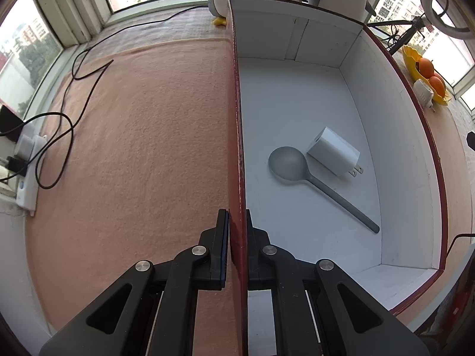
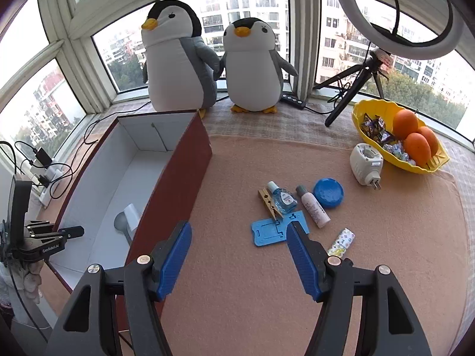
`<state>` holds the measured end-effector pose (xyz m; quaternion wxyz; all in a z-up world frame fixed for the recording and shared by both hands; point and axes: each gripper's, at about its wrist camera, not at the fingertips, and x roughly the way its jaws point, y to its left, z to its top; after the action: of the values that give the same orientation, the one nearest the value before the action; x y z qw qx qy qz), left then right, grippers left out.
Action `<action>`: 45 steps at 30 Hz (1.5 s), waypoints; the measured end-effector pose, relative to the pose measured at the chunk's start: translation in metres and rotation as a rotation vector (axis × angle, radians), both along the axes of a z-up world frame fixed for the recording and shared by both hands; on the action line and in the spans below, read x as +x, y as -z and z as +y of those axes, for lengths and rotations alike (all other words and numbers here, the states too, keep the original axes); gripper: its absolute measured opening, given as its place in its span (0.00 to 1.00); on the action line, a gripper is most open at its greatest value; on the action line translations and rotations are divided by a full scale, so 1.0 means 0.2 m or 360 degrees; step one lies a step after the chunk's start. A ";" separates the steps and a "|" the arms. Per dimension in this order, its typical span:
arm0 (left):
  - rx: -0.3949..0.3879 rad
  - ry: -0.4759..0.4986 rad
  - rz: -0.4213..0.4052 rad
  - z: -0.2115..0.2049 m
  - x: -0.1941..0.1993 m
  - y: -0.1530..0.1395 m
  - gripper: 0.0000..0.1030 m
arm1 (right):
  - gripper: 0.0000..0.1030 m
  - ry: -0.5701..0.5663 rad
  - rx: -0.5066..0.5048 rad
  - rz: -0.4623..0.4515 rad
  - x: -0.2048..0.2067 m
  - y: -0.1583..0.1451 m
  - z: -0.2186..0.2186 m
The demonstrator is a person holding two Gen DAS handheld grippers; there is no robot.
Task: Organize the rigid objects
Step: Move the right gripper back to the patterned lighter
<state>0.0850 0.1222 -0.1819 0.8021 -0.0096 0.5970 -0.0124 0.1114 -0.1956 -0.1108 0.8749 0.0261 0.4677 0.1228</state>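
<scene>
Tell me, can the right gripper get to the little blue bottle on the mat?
Probably yes. The right gripper is open and empty, and the blue bottle lies on open mat ahead. Only a clothespin touches it, and the blue card lies between.

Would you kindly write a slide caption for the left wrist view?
Left gripper clamps the red box wall; a grey spoon and white charger lie inside.

red box (image 2: 175, 178) white inside, grey spoon (image 1: 289, 163), blue lid (image 2: 328, 192), yellow bowl (image 2: 365, 112)
</scene>
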 end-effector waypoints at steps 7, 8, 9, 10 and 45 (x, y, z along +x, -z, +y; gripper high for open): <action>0.0003 0.0039 0.0014 0.00 0.01 0.00 0.06 | 0.61 0.0301 0.0077 0.0106 -0.07 0.09 -0.31; 0.0004 0.0043 0.0016 -0.01 0.01 0.00 0.06 | 0.61 0.0333 0.0089 0.0123 -0.08 0.11 -0.34; 0.0004 0.0045 0.0018 0.00 0.01 0.00 0.06 | 0.61 0.0360 0.0101 0.0139 -0.09 0.13 -0.38; 0.0005 0.0043 0.0019 0.00 0.01 0.00 0.06 | 0.61 0.0385 0.0109 0.0152 -0.09 0.15 -0.41; -0.0030 -0.0249 0.0103 0.02 -0.02 0.02 0.06 | 0.38 0.0224 0.0231 0.0564 0.21 0.63 -0.65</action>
<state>0.0816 0.1268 -0.1856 0.7807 -0.0642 0.6200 0.0451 0.1531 -0.3254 -0.2371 0.7813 0.1429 0.6012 0.0883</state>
